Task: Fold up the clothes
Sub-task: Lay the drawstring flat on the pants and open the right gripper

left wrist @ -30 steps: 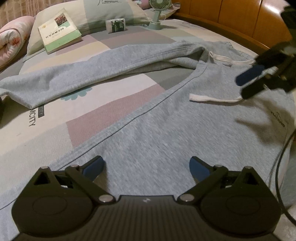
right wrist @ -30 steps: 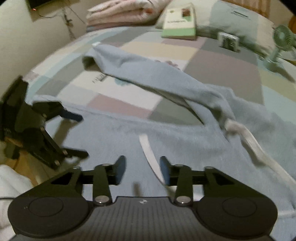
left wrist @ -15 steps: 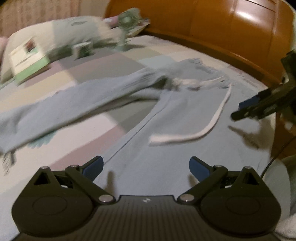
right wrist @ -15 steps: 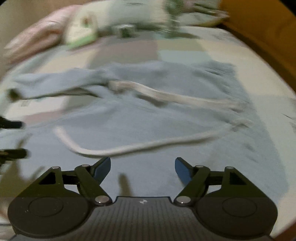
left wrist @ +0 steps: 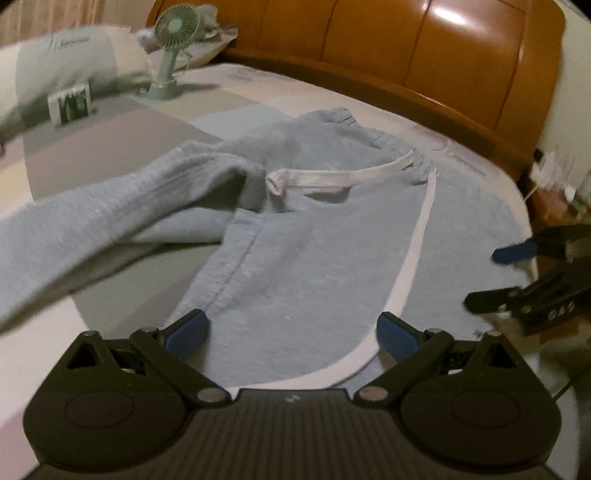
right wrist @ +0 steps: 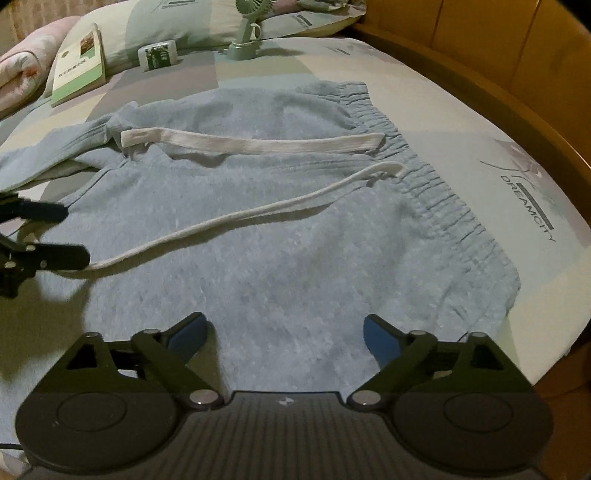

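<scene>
Two grippers hang over one pair of grey-blue sweatpants [right wrist: 295,236] that lies spread on the bed [right wrist: 480,122]. The right gripper [right wrist: 284,334] is released: its jaws have just been opening and now stand wide, with nothing between them but the cloth lying below. The left gripper [left wrist: 291,332] is released too, jaws wide; the white drawstring [left wrist: 413,251] runs under the space between its fingers, but no pad presses on it.

I judge the pants to be soft, light and limp, thick fleece that will sag and drag on the sheet and will not keep any shape. A pinch of the cloth alone may slip or take only one layer. The better hold seems to be the gathered waistband [right wrist: 436,192], ahead and to the right of the right fingers, or the edge of the leg [left wrist: 110,221] that goes off to the left, ahead of the left fingers.

The loose drawstring ends lie on top, ahead of both grippers, and could get caught in a fold. Far beyond the fingers, near the pillows [right wrist: 207,22], stand a small fan [left wrist: 168,55], a small box [right wrist: 159,54] and a book [right wrist: 79,62], well apart from the pants. The wooden bed frame [left wrist: 424,55] is behind and to the right.
</scene>
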Available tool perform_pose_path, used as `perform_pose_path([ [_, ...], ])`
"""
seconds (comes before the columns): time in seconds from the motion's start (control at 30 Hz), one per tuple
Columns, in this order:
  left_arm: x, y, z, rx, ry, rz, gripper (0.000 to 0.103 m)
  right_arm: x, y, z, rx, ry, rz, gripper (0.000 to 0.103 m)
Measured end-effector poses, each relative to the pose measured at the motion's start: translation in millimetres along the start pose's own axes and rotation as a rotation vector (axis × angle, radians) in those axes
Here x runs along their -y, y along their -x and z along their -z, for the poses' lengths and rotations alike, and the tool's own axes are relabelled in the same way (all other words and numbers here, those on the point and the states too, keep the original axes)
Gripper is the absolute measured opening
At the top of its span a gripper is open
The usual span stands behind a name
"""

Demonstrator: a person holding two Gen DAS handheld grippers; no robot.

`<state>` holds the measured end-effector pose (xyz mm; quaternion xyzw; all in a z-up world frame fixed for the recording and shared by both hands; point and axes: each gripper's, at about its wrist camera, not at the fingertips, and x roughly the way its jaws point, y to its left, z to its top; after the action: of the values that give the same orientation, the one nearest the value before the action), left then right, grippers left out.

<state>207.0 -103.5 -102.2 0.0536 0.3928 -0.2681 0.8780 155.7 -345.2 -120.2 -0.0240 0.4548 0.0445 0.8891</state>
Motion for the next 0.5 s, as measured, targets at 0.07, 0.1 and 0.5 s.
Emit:
perform_pose_path([
  [0.07, -4, 6, 3, -0.015, -0.008, -0.006, 0.098, -1, -2, 2, 0.007, 0.002, -0.002, 0.103],
  [0.1, -4, 9, 4, -0.023, -0.011, -0.009, 0.098, -2, -4, 2, 0.011, 0.006, -0.002, 0.103],
  [0.5, 6, 64, 33, -0.089, -0.073, -0.071, 0.098, -2, -6, 6, 0.051, 0.026, -0.004, 0.103],
])
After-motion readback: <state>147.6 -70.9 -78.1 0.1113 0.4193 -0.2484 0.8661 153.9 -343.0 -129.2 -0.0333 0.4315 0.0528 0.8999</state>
